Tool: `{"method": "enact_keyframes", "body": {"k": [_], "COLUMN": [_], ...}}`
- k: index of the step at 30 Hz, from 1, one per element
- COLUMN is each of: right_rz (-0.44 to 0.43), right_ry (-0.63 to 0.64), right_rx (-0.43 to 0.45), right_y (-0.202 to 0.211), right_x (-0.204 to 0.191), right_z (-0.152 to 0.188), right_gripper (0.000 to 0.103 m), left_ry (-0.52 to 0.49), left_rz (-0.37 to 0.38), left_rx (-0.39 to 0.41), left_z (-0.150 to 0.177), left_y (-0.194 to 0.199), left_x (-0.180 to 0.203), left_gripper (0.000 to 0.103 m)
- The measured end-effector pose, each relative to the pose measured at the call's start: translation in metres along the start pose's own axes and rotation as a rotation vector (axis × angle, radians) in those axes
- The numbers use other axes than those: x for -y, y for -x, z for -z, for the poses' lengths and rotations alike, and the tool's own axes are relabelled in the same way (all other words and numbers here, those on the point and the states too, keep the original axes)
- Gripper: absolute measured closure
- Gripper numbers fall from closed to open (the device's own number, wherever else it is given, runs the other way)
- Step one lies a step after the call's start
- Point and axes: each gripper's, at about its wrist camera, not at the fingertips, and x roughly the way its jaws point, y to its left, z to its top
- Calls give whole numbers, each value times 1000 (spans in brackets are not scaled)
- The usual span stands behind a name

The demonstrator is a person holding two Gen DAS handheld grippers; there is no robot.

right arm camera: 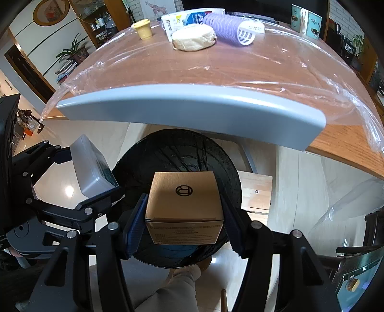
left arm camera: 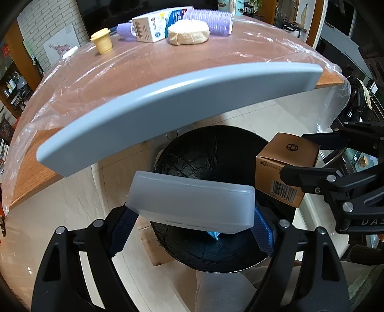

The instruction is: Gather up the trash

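My left gripper [left arm camera: 192,228] is shut on a frosted white plastic box [left arm camera: 192,204] and holds it above the round bin lined with a black bag [left arm camera: 211,151]. My right gripper [right arm camera: 184,220] is shut on a brown cardboard box [right arm camera: 184,199] over the same bin [right arm camera: 177,148]. In the left wrist view the cardboard box [left arm camera: 285,163] hangs at the bin's right side; in the right wrist view the white box [right arm camera: 91,168] hangs at the bin's left side. Something blue lies inside the bin [left arm camera: 213,234].
The wooden table [left arm camera: 168,64] under clear plastic film stands beyond the bin, with a grey chair back [left arm camera: 168,105] at its near edge. At the far end lie a yellow cup [left arm camera: 103,43], a carton [left arm camera: 153,24], a round tan packet [left arm camera: 188,32] and purple rollers [left arm camera: 211,21].
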Motion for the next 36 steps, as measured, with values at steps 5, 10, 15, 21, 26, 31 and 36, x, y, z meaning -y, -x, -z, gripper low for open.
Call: {"method": "enact_keyframes", "body": {"k": [5,10,15,21,26,31,36], "right_rz": [4,-12,-10,-11,-24,14,83], "right_ry": [-12,-49,-75,-75,-34,28,44], "right_rx": [-21,-22,8,62,161,299,397], "right_y": [-10,-13,-4,15,59,102,114], "right_x": [3,9,16,21,16,11,16], "right_z": [1,1,2,0,-3,-16,-41], "right_gripper": [45,26,23,23,20,11,10], "left_ry": [2,20,39,41,54,55,93], "left_rz": [11,29,36,32,64,81,-18], "left_rx": [-14,-9,-8,8,66,186,288], "left_z": [2,0,-2,-1,-3,-13,-38], "left_y": [-8,-13,-12,-1,33,82,105], "left_x": [-3,-7,-11,-15,-20,-30,-50], "left_gripper": [18,14,12,12,12,12,6]}}
